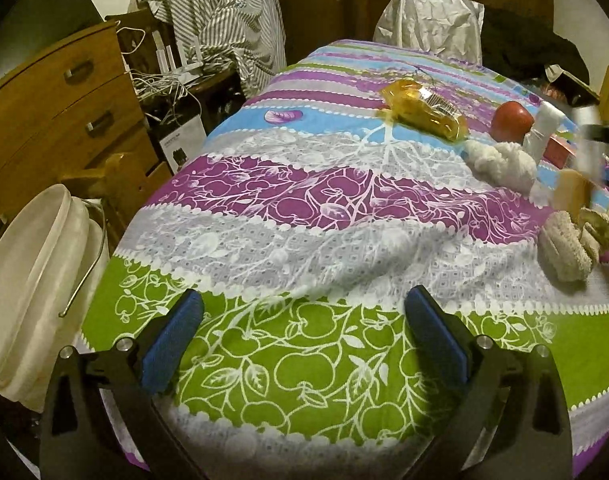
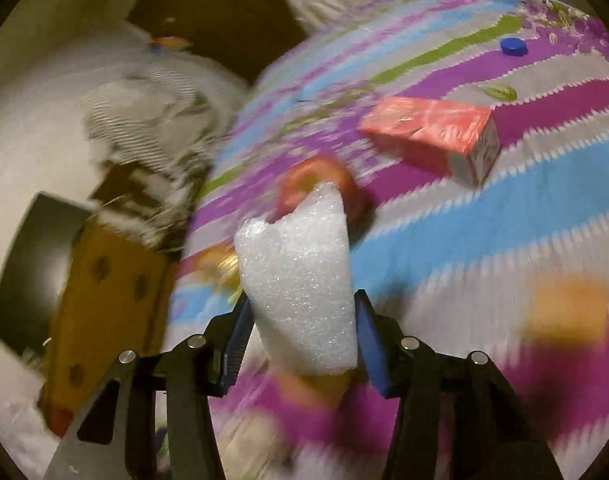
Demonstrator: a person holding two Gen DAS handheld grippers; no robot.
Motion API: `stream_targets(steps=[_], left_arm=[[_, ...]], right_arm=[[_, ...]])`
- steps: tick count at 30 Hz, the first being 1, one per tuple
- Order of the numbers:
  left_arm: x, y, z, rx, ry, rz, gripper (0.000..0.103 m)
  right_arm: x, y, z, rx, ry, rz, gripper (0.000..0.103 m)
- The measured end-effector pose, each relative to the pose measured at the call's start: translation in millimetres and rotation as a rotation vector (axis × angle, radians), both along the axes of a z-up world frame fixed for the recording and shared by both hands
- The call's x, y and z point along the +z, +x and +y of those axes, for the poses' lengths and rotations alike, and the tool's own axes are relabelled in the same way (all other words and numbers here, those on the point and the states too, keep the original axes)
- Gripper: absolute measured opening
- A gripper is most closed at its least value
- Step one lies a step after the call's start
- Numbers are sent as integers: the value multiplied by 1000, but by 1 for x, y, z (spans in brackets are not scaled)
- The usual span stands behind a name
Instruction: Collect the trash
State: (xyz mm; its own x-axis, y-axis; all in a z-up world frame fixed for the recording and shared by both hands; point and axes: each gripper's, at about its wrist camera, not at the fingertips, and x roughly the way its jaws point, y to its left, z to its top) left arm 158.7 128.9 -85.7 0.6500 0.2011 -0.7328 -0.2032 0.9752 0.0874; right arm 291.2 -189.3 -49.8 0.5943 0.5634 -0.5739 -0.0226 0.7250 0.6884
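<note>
My right gripper (image 2: 302, 320) is shut on a white foam piece (image 2: 300, 280) and holds it above the patterned tablecloth (image 2: 504, 216); the view is blurred by motion. The foam piece also shows in the left wrist view (image 1: 542, 130) at the far right, with the right gripper a blur beside it. My left gripper (image 1: 304, 312) is open and empty over the near green band of the cloth (image 1: 304, 360). A white bucket (image 1: 28, 280) stands to its left beside the table. A yellow plastic wrapper (image 1: 424, 112) and crumpled white tissue (image 1: 500, 164) lie further back.
A red apple (image 1: 512, 120), a pink carton (image 2: 436, 132), a blue bottle cap (image 2: 513, 46), a tan block (image 1: 572, 192) and beige crumpled pieces (image 1: 568, 248) lie on the table. A wooden dresser (image 1: 44, 120) and cables stand left. A white bag (image 1: 432, 24) sits at the far end.
</note>
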Motion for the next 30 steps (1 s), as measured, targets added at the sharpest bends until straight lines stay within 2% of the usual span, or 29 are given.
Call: stream_targets(steps=[1,5,8,9,12,18,22,26,30], left_arm=[[0,0,0,-1,-1,-1,98],[0,0,-1,-2,4,-9,98],[-1,0,-2,-2,4,-9,98],[-1,0,-2,-2,4,-9,98],[-1,-2,-2,-4,4,-16,98],[-2,-3,-2,-4,8,-18,98],[-1,-4,-3,-2,17,-22,98],[-1,-4,-3,-3,21,-22,98],[-1,-4,-4,-2,21,-23,98]], right_arm=[[9,-26,3,29,26,-17,52],[36,-89,-5,16,-30,-108,52],[47,-119,-26,-36,-112,-159,52],[47,-127,-37,-46,-107,-160,52],[45,-148,-52,-55,-121,-137,52],[20,-189,-53,30,-324,-13,52],[-9,-180,-47,63,-350,30,53],[-35,-168,-39,37,-377,27,65],[-35,-186,-36,-42,-404,-46,82]])
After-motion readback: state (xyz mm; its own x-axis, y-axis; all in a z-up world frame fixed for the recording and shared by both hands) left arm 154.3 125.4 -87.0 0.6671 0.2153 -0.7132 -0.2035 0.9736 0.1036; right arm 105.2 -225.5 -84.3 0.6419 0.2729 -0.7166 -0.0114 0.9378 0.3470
